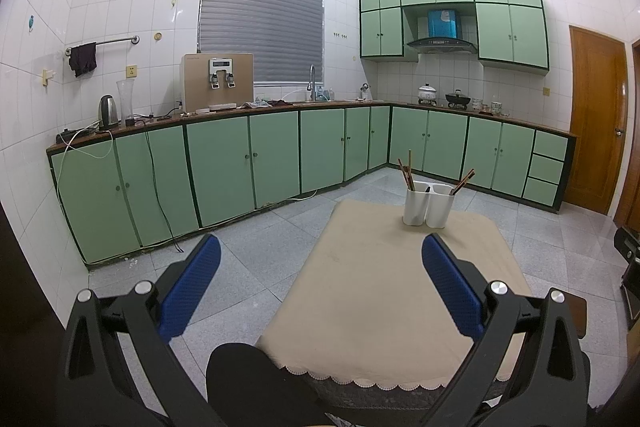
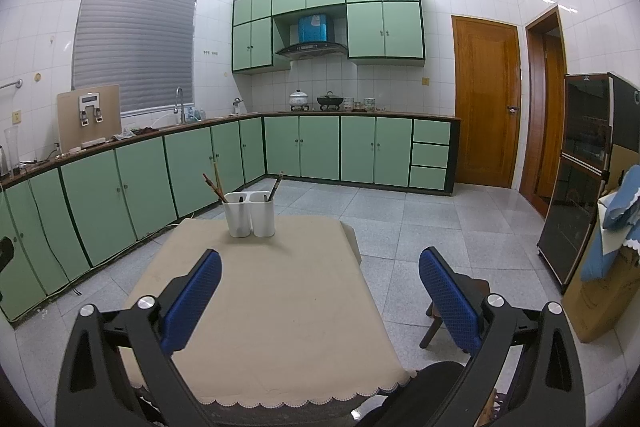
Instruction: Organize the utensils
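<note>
On table [image 2: 280, 307], utensil holder [image 2: 250, 215], chopsticks [image 2: 216, 183]

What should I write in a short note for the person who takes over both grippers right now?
Left gripper: open, holds nothing, raised above the near part of the table.
Right gripper: open, holds nothing, also above the near part.
White two-compartment holder: upright at the far end of the table.
Chopsticks: a few stand in the left compartment, more in the right one; a dark utensil tip shows in each.
Done: the visible utensils are in the holder.
Left: no loose utensil shows on the cloth; check whether the sorting between compartments is finished.
</note>
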Action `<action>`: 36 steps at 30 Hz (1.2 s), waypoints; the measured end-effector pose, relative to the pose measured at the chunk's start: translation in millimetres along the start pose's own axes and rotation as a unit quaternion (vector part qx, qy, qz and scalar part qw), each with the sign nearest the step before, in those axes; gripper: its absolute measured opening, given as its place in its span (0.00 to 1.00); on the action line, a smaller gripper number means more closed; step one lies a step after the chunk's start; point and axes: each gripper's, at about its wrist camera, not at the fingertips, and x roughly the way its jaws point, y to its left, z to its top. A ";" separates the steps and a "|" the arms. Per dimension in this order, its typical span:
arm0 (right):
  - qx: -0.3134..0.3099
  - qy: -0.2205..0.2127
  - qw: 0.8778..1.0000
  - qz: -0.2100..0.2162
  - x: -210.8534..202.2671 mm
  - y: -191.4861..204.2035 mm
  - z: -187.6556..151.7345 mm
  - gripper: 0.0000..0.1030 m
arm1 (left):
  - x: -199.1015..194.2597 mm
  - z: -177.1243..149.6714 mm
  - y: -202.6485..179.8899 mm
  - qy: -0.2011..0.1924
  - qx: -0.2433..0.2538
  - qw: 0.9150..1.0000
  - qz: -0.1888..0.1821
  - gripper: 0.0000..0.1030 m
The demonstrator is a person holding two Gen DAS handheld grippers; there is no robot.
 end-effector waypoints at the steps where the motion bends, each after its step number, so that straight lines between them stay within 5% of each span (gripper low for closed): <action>1: 0.000 0.000 1.000 0.000 -0.4 -0.2 0.0 0.94 | -0.2 -0.2 -0.2 -0.001 0.000 1.000 0.000 0.95; 36: 0.002 0.006 1.000 0.000 -4.2 -5.3 -2.7 0.94 | -0.3 0.1 2.9 0.005 -0.006 1.000 -0.003 0.95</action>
